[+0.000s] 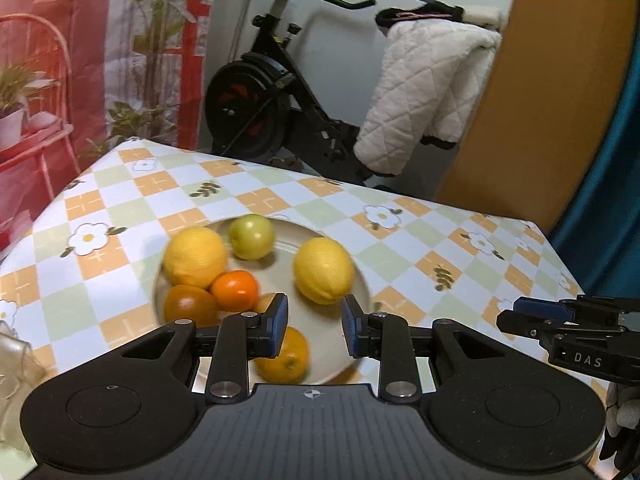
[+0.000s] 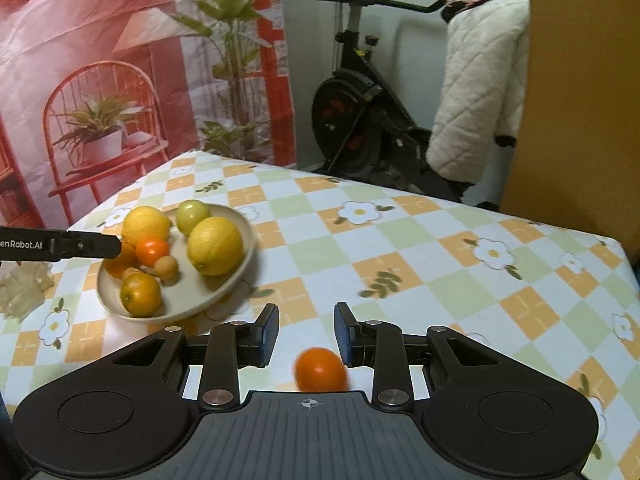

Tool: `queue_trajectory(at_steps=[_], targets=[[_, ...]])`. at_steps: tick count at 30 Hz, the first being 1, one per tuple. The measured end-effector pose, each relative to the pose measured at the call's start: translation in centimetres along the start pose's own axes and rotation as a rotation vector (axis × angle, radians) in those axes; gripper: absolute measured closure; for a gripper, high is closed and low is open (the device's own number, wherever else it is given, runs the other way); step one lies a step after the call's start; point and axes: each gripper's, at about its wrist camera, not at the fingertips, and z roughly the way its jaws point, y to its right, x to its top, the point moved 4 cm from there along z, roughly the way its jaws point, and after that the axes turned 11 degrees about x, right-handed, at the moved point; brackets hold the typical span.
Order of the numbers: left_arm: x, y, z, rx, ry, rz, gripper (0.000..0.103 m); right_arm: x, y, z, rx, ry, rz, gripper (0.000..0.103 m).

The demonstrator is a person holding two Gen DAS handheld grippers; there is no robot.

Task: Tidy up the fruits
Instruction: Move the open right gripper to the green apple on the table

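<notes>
Two lemons (image 2: 215, 245), a green fruit (image 2: 193, 216) and oranges (image 2: 141, 294) fill the plate (image 2: 224, 288), left of frame. One orange fruit (image 2: 320, 369) lies on the tablecloth (image 2: 440, 260), lower centre. Left gripper (image 1: 314, 325) and right gripper (image 2: 306, 334): narrow gap between the pads, gripping nothing.

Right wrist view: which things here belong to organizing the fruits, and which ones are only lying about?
For the job: plate; two lemons; green apple; oranges on the plate; loose orange on the tablecloth.

Lying about: exercise bike; white quilted coat; clear crumpled thing beside the plate; printed backdrop.
</notes>
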Motion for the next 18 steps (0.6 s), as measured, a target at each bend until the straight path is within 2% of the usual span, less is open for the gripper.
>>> queue_trajectory(at_steps=[14,16,18], targets=[[-1.5,5.5,0.4,-0.108,-0.038,0.092,0.072,-3.3,2.2,-3.0,-0.002,-0.021,0.063,0.069],[-1.9,6.1,0.5,-0.125,-0.055,0.1,0.071,-3.9,2.1,-3.1,0.011,-0.031,0.07,0.065],[-2.3,6.4,0.6,-0.138,-0.068,0.108,0.065,-4.5,1.9,-3.0,0.029,-0.046,0.073,0.062]])
